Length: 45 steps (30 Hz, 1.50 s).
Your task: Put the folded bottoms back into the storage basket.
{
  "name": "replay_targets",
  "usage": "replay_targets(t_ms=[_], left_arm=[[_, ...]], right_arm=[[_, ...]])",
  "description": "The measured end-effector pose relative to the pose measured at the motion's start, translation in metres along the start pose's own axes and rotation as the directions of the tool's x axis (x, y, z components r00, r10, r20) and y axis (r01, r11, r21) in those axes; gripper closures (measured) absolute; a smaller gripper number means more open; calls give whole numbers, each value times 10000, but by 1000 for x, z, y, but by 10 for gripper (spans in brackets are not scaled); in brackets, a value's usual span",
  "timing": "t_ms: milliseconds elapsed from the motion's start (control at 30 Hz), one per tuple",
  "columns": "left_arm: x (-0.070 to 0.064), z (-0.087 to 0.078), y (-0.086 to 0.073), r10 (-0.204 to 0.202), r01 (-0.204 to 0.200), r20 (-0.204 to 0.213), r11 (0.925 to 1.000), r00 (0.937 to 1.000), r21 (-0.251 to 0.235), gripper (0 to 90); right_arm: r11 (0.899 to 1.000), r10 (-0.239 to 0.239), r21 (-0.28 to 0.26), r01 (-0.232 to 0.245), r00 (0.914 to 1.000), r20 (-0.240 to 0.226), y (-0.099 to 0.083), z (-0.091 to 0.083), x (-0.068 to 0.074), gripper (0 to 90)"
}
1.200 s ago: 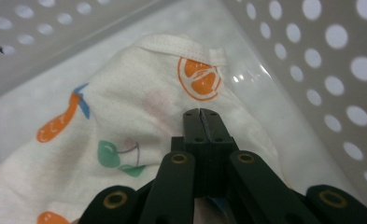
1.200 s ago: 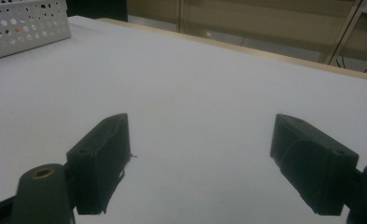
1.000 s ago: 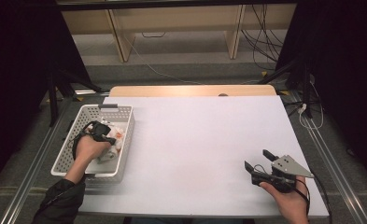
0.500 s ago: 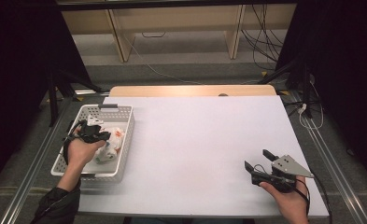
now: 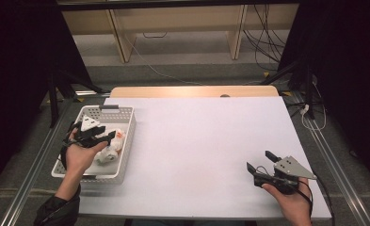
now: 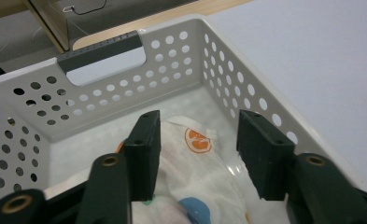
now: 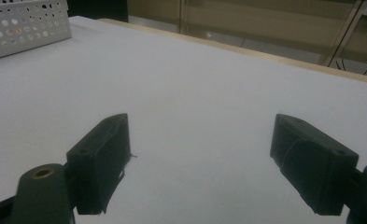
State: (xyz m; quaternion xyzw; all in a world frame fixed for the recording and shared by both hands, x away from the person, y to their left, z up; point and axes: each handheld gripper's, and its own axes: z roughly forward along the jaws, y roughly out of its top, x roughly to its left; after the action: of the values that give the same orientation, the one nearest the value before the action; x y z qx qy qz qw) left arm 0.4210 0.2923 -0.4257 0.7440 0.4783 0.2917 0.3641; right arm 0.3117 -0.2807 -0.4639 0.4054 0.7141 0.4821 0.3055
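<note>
Inside the white perforated basket [image 5: 126, 123], left of the frame, lies a patterned white cloth [image 6: 195, 172]; the left hand-held gripper [image 6: 197, 144] hovers over it, jaws apart. Lower right, the right hand-held gripper [image 5: 261, 163] rests open on the worktop [image 5: 201, 141].

- The basket [image 5: 126, 141] stands on the table [image 5: 201, 141], at its left edge, on the near half.
- The cloth [image 5: 111, 146] lies in the basket, on its bottom, toward the near right side.
- The left gripper [image 5: 102, 136] is over the basket, above the cloth.
- The right gripper [image 5: 260, 162] is at the near right corner of the table, well apart from the basket.
- Behind the table stands a shelf [image 5: 178, 28].
</note>
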Motion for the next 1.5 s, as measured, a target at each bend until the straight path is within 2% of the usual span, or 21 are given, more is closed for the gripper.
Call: replay_targets(t_ms=[200, 467, 600, 867, 1100, 1233, 1500], left_arm=[[-6, -8, 4, -219, 224, 139, 9992, 9997, -325, 351], [-22, -20, 10, -174, 235, 790, 9968, 9967, -765, 260], [-30, -24, 9, -115, 232, 1193, 9949, 9928, -978, 244], [-39, -33, 6, 130, 43, 1599, 9943, 9870, -1069, 198], [-47, -38, 0, 351, -137, 1748, 9924, 9840, -1226, 184], [-51, -39, -2, 347, -106, 1890, 9919, 9814, -1268, 176], [-65, -43, -4, 525, -180, 2301, 9886, 9717, -1495, 172]], right_arm=[[10000, 6, -30, -6, 10000, -6, 0, 0, 0, 208], [10000, 11, -68, -11, 10000, -14, 1, -1, 0, 208], [9999, 0, -120, 0, 10000, -13, 1, -1, 0, 208], [10000, -35, -75, 35, 10000, -33, 1, -2, 0, 208], [9999, -14, -116, 14, 10000, -41, 1, -1, 0, 208], [10000, -35, -31, 35, 10000, -42, 1, -1, 0, 208], [10000, -17, -93, 17, 10000, -53, 1, -1, 0, 208]])
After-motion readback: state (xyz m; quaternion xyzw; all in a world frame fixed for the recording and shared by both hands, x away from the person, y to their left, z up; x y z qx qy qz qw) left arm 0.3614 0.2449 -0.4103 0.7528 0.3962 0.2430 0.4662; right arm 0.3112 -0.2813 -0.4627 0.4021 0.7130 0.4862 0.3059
